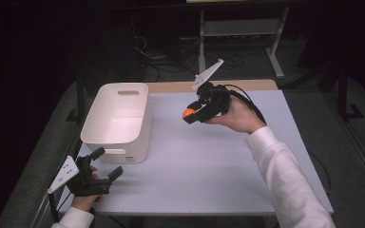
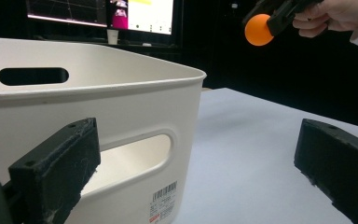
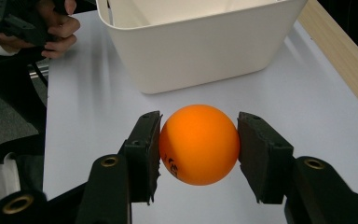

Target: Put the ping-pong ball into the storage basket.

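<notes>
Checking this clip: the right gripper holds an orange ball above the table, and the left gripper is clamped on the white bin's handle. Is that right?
Not quite. The left gripper is open and grips nothing: the left gripper view shows its jaws spread wide, apart from the white bin. The rest holds: the right gripper is shut on the orange ball above the table.

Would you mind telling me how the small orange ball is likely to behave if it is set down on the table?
The smooth round orange ball would probably roll freely on the flat white table. It looks like a light, hollow plastic ball, so hard squeezing might dent it. The right claw touches it at two small spots, so it might slip.
</notes>
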Demonstrator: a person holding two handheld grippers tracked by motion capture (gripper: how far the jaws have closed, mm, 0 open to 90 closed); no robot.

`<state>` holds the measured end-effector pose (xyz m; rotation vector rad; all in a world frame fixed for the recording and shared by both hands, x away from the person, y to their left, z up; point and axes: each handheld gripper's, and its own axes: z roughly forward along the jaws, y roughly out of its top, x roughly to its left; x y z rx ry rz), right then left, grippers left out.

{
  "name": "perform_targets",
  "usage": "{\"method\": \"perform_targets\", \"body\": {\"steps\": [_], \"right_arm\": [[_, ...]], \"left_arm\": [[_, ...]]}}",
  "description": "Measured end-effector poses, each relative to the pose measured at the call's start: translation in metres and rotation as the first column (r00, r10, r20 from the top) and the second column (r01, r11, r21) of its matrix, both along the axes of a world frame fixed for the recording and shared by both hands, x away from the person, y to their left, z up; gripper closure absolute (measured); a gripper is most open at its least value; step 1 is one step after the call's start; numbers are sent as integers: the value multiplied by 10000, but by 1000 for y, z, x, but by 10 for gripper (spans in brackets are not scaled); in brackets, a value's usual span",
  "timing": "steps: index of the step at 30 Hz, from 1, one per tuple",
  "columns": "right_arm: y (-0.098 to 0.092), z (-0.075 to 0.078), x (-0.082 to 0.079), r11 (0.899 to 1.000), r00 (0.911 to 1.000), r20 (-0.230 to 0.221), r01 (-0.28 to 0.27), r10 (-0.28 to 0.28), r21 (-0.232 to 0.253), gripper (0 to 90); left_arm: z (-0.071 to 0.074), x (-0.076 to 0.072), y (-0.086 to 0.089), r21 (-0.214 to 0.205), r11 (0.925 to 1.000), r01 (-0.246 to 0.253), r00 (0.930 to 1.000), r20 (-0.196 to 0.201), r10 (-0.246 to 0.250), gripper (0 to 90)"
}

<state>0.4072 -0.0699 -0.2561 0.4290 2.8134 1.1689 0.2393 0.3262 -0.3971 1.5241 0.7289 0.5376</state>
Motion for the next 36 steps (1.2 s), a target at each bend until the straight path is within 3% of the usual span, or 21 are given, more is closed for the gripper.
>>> {"method": "perform_targets", "body": {"steps": [10,13,19,36], "right_arm": [[14,9,5,9999,9999,38,-157,157,4,495],[19,11,6,9998,9998,17,-206,206,8,494],[36,16,9,9990,9990,84,-429,430,-126,494],[69,16,13,9956,9957,-82,-923,921,-174,495]], "left_arm": [[0,0,-1,-109,9999,1,10000,21,-1,0],[0,0,0,26,10000,18,10000,-40,-18,0],[0,0,-1,-187,9998,26,10000,57,-25,0],[0,-1,0,-124,9999,26,10000,48,-25,0]]}}
